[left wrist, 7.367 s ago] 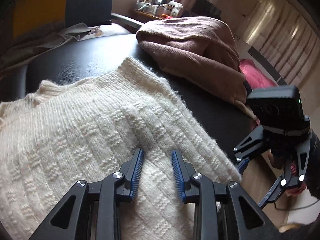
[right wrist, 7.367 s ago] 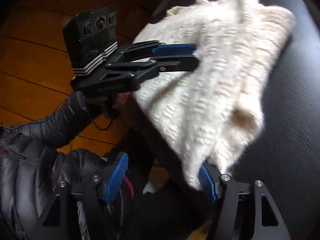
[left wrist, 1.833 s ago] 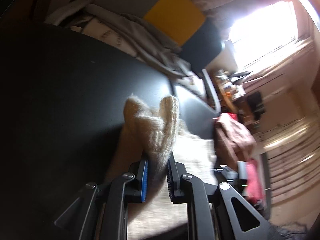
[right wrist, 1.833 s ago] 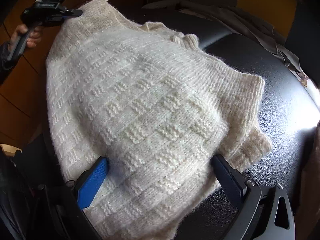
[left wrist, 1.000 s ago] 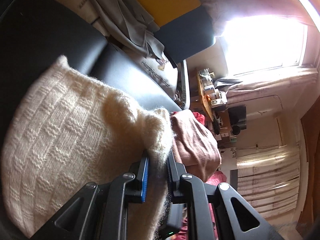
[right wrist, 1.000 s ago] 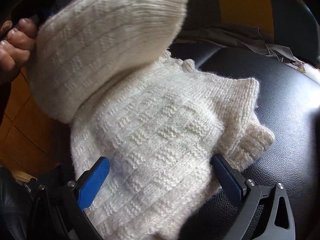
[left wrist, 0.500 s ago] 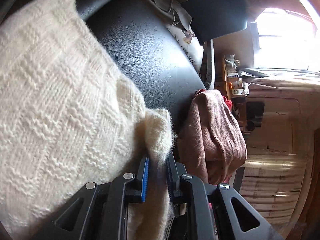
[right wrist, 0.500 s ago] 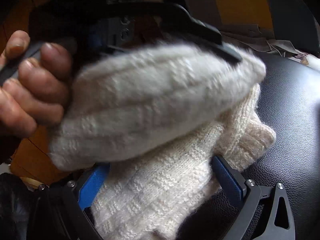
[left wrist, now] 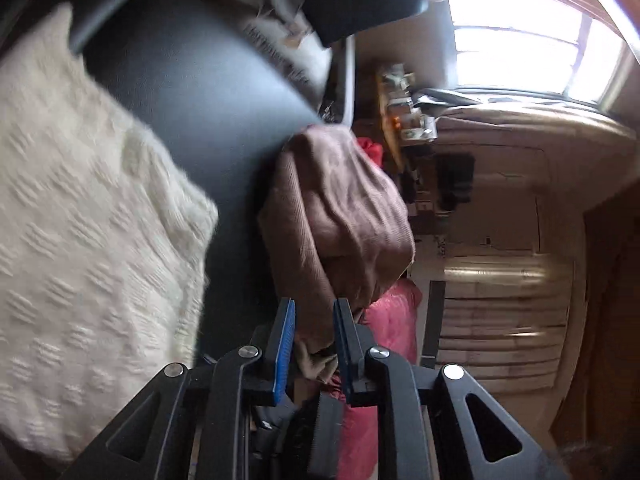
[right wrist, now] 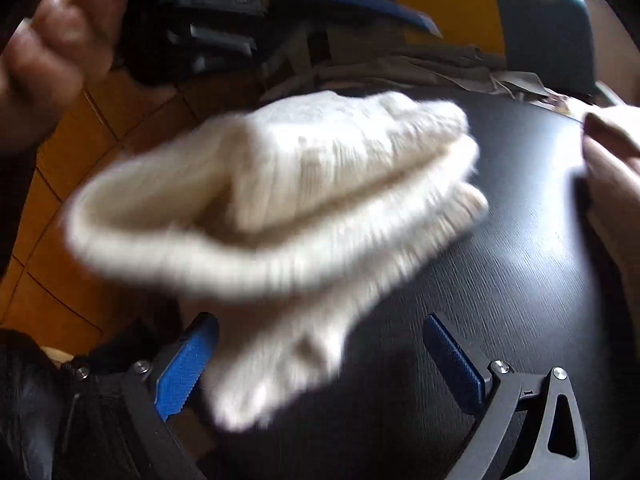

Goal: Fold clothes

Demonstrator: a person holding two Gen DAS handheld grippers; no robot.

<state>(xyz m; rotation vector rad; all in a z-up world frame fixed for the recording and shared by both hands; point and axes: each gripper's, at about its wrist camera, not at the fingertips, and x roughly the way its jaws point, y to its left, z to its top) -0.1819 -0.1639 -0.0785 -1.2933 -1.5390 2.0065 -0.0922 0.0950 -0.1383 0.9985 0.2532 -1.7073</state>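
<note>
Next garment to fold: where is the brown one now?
In the left wrist view the brown garment is piled at centre on the black table, right of the cream sweater, above the pink cloth.

Three garments show on or beside one black padded surface (left wrist: 192, 92): one cream knitted sweater (left wrist: 80, 240), one brown garment (left wrist: 340, 216) and one pink garment (left wrist: 392, 320). Two grippers are in view, the left gripper (left wrist: 314, 320) and the right gripper (right wrist: 320, 344). One bare hand (right wrist: 52, 60) and one bright window (left wrist: 532, 56) complete the count.
</note>
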